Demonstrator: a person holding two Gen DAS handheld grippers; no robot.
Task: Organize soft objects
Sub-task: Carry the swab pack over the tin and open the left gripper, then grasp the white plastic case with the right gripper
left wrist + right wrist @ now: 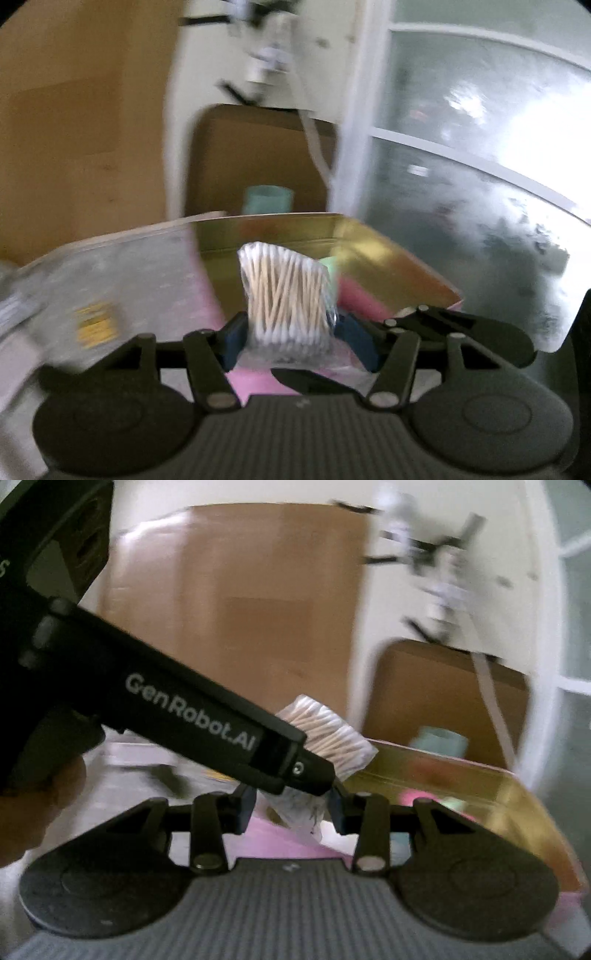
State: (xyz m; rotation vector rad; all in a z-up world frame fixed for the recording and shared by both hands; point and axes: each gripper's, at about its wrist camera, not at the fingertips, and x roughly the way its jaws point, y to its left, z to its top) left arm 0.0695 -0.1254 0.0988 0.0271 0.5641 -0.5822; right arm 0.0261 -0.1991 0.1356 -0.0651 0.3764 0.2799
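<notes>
A clear plastic bag of cotton swabs [288,295] with wooden sticks is held upright between the blue pads of my left gripper [291,334], just in front of an open gold-lined tin [388,254]. In the right wrist view the same bag [328,734] sticks out past the black left gripper body [192,716], which crosses the frame. The bag's lower plastic end [299,812] hangs between the blue pads of my right gripper [293,810]; I cannot tell whether they grip it. Pink [360,295] and green [328,267] soft items lie in the tin.
A teal cup [267,199] stands behind the tin. Cardboard boxes [258,155] lean on the white wall. A frosted glass door [480,147] is at the right. A clear packet with a yellow label [96,325] lies on the left. A pink surface [280,842] shows under the grippers.
</notes>
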